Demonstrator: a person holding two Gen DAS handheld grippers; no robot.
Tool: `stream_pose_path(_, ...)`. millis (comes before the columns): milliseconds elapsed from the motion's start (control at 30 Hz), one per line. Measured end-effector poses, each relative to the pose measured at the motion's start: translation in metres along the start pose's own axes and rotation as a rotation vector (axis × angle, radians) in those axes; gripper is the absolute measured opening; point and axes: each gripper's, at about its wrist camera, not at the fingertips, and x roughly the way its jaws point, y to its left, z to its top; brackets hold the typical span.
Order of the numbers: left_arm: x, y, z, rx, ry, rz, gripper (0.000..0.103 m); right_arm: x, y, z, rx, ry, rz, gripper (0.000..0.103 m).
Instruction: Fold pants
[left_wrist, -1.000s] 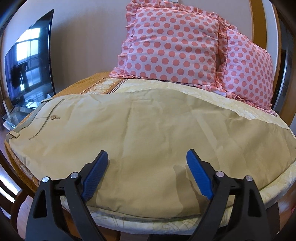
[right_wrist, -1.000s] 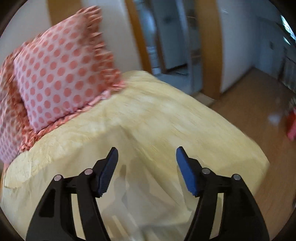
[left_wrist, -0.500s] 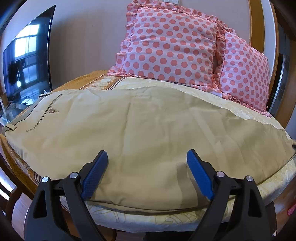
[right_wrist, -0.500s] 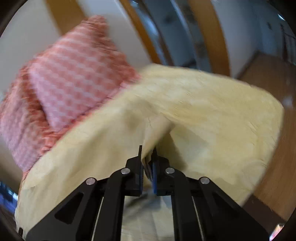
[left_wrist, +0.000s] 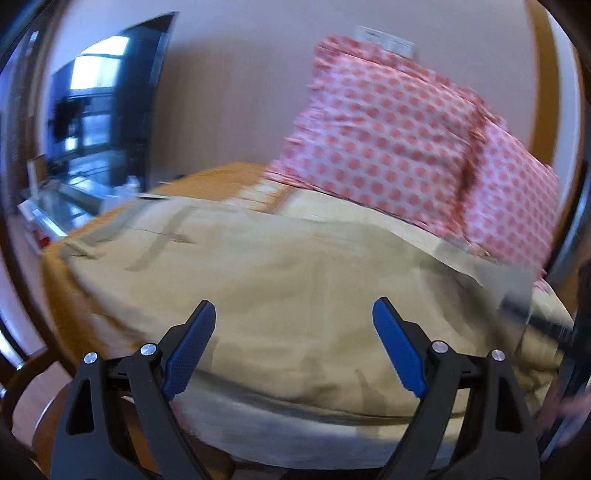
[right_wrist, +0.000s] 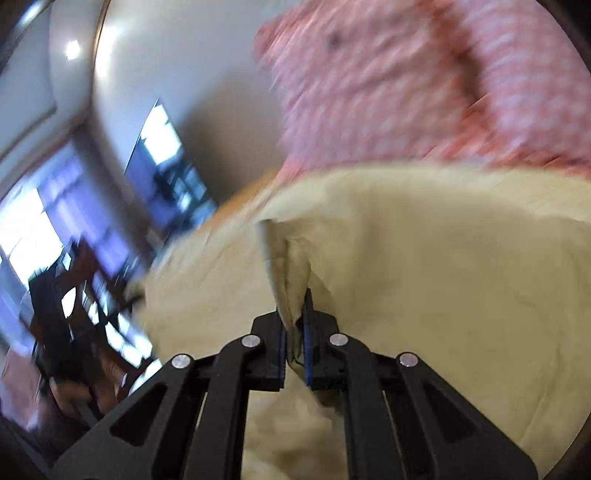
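Khaki pants (left_wrist: 295, 288) lie spread across the bed, waistband and pocket seams at the left. My left gripper (left_wrist: 293, 343) is open and empty, hovering over the near edge of the pants. In the right wrist view my right gripper (right_wrist: 293, 332) is shut on a fold of the pants' cloth (right_wrist: 288, 266), which stands up in a pinched ridge between the blue pads. The rest of the pants (right_wrist: 443, 277) spreads right of it. Both views are blurred by motion.
Two pink polka-dot pillows (left_wrist: 399, 147) lean on the wall at the back of the bed. A dark TV screen (left_wrist: 107, 110) stands at the left on a low stand. The yellow bedspread (left_wrist: 295, 432) shows at the bed's near edge.
My right gripper closed on the pants' cloth and has swung left with it, lifting a fold. My left gripper stayed open and shifted its view leftward and lower.
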Motion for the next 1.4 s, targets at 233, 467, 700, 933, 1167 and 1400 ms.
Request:
stream_pose_path(233, -0.006, 0.079, 0.007, -0.213, 0.016, 0.085, 0.088, 0.02, 0.044, -0.024, -0.224, 0.108, 0.005, 0.056)
stream_pose_path(467, 0.003, 0.113, 0.006, -0.337, 0.051, 0.117, 0.088, 0.025, 0.039, -0.028, -0.185, 0.107, -0.007, 0.075)
stream_pose_path(700, 0.023, 0.118, 0.005, -0.378, 0.081, 0.118, 0.088, 0.034, 0.043, -0.026, -0.189, 0.098, 0.01, 0.079)
stream_pose_path(933, 0.029, 0.114, 0.012, -0.34, 0.044, 0.198, 0.094, 0.03, 0.043, -0.028, -0.183, 0.087, 0.022, 0.08)
stream_pose_path(1167, 0.04, 0.136, 0.023, -0.337, 0.035, 0.186, 0.094, 0.027, 0.041, -0.029, -0.176, 0.08, 0.035, 0.08)
stream_pose_path(1400, 0.037, 0.149, 0.016, -0.465, 0.006, -0.063, 0.097, 0.026, 0.042, -0.031, -0.18, 0.066, 0.048, 0.084)
